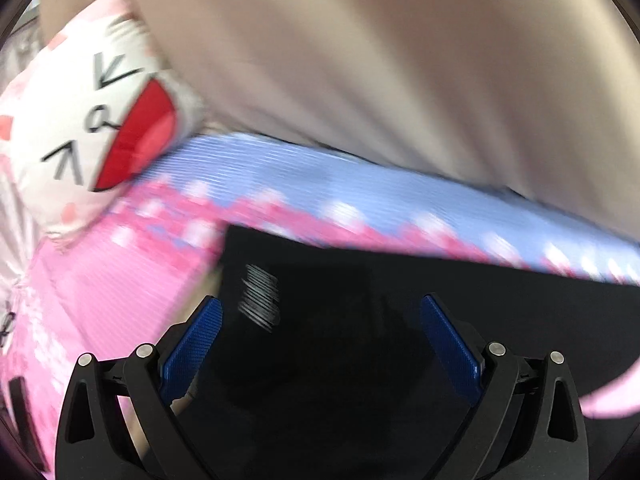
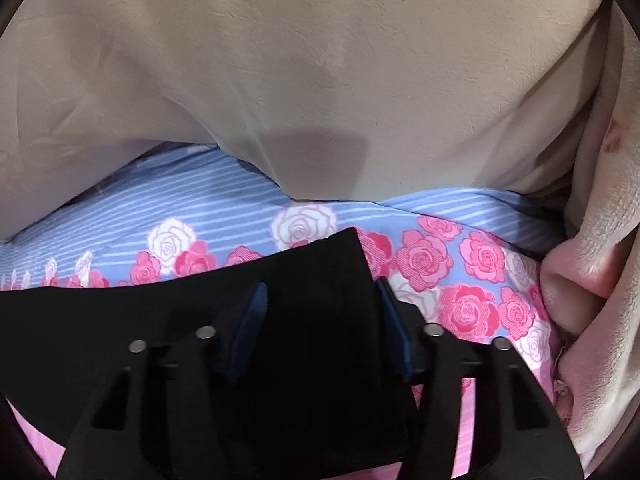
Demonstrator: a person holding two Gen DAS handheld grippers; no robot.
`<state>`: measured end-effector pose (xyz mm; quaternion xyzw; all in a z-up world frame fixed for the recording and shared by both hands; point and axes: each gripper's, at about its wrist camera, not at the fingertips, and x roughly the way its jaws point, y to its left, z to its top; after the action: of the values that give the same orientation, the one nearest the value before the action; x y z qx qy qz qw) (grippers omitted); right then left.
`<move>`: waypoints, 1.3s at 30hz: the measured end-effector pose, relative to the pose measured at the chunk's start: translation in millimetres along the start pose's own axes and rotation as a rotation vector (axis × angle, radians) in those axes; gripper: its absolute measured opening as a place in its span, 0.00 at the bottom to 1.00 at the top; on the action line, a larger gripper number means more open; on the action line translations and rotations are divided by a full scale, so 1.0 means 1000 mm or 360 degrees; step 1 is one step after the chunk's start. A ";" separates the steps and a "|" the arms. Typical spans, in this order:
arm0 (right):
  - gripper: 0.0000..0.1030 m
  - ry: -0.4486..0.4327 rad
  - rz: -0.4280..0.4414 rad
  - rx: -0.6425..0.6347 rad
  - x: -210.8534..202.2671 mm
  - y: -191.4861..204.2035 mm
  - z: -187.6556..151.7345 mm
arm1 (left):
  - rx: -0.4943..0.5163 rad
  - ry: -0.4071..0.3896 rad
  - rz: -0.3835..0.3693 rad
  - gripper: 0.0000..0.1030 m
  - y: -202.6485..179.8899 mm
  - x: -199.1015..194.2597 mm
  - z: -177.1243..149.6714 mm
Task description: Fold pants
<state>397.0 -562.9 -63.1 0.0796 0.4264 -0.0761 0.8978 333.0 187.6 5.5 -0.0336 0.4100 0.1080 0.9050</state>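
The beige blanket (image 2: 320, 60) fills the far side of both views, heaped up behind the rose-print bedsheet (image 2: 480, 256) that covers the bed. Everything else is placed from the black pants (image 2: 312, 320), which lie flat on that sheet in front of the blanket.

In the right wrist view the pants run as a long band off to the left, and their corner points away toward the blanket. The right tongs (image 2: 320, 292) stand over that corner with the jaws apart, one on each side of it; whether they touch the cloth I cannot tell. In the blurred left wrist view the left tongs (image 1: 320, 304) hover over the broad middle of the black cloth, jaws wide apart and holding nothing. A white label (image 1: 260, 300) shows just left of their centre.

By my judgement the right tongs are nearer a usable edge, the left ones nearer the bulk.

Open sheet lies beyond the pants' far edge, but the blanket bounds it. A cartoon-face cushion (image 1: 100, 120) sits left of the pants, and a pink fleece roll (image 2: 580, 280) crowds the right side.
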 end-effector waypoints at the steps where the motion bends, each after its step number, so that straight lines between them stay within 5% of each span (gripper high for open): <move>1: 0.35 -0.0001 0.0014 0.0013 -0.001 -0.001 0.000 | -0.0020 0.0005 0.0008 0.95 0.016 0.011 0.011; 6: 0.30 0.0000 0.0053 0.0075 -0.005 -0.011 -0.003 | -0.0134 0.0139 0.0083 0.95 0.059 0.066 0.039; 10: 0.34 0.0018 0.0052 0.0122 0.001 -0.014 0.002 | 0.0028 0.0282 0.0094 0.92 0.052 0.105 0.039; 11: 0.37 0.0020 0.0048 0.0131 0.002 -0.014 0.002 | 0.0041 0.0314 0.0085 0.86 0.050 0.112 0.038; 13: 0.60 0.0029 0.0059 0.0149 0.009 -0.017 0.009 | 0.0001 0.0355 0.0023 0.65 0.051 0.119 0.037; 15: 0.59 0.0026 0.0033 0.0121 0.010 -0.011 0.010 | -0.0080 0.0353 -0.0018 0.45 0.054 0.118 0.039; 16: 0.45 0.0026 0.0018 0.0108 0.014 -0.012 0.013 | -0.0107 0.0355 -0.0010 0.19 0.055 0.117 0.042; 18: 0.20 0.0007 0.0054 0.0131 0.008 -0.004 0.011 | -0.0148 0.0360 -0.0036 0.20 0.059 0.112 0.046; 27: 0.14 -0.0349 0.0199 0.0065 -0.129 0.005 -0.007 | -0.0194 0.0038 -0.0321 0.20 0.076 -0.005 0.049; 33: 0.14 -0.0557 0.0272 -0.0027 -0.240 -0.005 -0.069 | -0.0101 -0.0146 -0.0527 0.21 0.106 -0.137 -0.010; 39: 0.14 -0.0567 0.0267 -0.0026 -0.277 -0.028 -0.144 | 0.0003 -0.0123 -0.0478 0.22 0.140 -0.181 -0.095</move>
<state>110.1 -541.4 60.1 0.0929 0.2533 -0.0103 0.9629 116.4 279.1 82.3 -0.0896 0.3652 -0.0278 0.9262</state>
